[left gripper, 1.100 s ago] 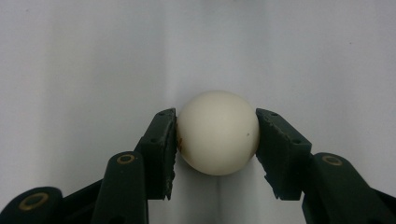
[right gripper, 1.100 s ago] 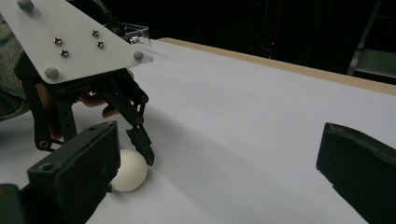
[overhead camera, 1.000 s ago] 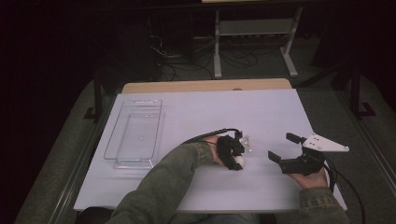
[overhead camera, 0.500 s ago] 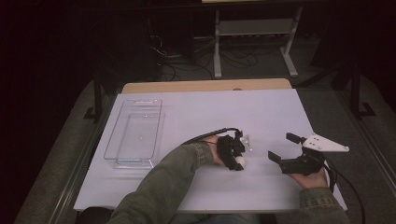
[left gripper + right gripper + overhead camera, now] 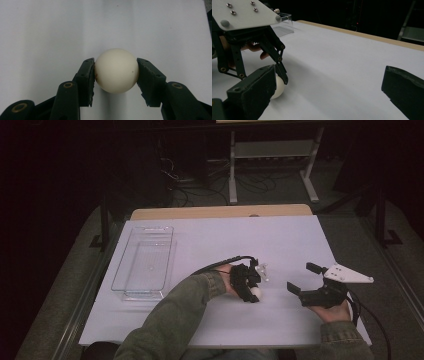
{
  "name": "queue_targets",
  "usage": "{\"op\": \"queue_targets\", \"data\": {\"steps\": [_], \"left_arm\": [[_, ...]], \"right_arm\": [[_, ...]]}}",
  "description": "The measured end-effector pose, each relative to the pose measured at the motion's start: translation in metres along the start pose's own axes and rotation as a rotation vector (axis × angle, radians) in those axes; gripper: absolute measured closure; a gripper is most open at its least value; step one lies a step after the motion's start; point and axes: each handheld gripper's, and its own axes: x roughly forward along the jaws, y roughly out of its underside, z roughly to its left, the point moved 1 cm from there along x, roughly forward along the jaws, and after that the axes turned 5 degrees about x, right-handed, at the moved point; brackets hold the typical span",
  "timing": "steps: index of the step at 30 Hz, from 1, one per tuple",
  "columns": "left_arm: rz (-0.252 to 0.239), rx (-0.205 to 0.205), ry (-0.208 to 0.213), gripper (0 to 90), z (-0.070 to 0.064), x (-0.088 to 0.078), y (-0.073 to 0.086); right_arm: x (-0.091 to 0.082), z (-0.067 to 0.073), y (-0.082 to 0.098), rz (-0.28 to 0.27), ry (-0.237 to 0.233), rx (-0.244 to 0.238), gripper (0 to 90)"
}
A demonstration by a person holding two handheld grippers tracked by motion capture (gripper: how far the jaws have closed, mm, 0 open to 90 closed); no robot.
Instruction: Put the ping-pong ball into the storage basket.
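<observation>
A cream-white ball rests on the white table sheet, pinched between the two black jaws of my left gripper. Both pads press its sides. From above, the left gripper points down at the ball near the table's middle front, with a green-sleeved forearm behind it. My right gripper sits to the right of it, jaws wide apart and nothing between them. In the right gripper view its own jaws frame bare sheet, with the ball and the left gripper at the left.
A clear plastic tray lies on the left part of the white sheet; its corner shows far off in the right gripper view. A wooden edge borders the table's far side. Dark floor and a metal stand lie beyond.
</observation>
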Motion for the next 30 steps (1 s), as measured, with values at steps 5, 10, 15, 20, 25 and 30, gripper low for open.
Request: {"op": "queue_targets", "data": {"steps": [5, 10, 15, 20, 25, 30], "left_arm": [[-0.032, -0.014, -0.009, 50.9, -0.002, -0.009, 0.004], [-0.04, -0.016, -0.011, 51.0, -0.002, -0.013, 0.008], [-0.046, -0.03, -0.019, 51.0, -0.001, -0.02, 0.014], [-0.052, -0.032, -0.026, 51.0, 0.0, -0.028, 0.015], [-0.047, -0.03, -0.032, 51.0, -0.001, -0.035, 0.018], [-0.046, -0.025, -0.049, 51.1, -0.002, -0.041, 0.019]], "right_arm": [[0.0, 0.0, -0.001, -0.002, -0.001, 0.002, 0.0], [0.0, 0.0, -0.001, -0.004, -0.001, 0.005, 0.0], [0.0, 0.0, -0.001, -0.004, -0.001, 0.005, 0.0], [-0.001, 0.0, -0.001, -0.007, 0.002, 0.007, 0.0], [-0.002, 0.0, -0.001, -0.007, 0.004, 0.006, 0.0], [-0.001, 0.001, -0.001, -0.002, 0.003, 0.003, 0.0]]}}
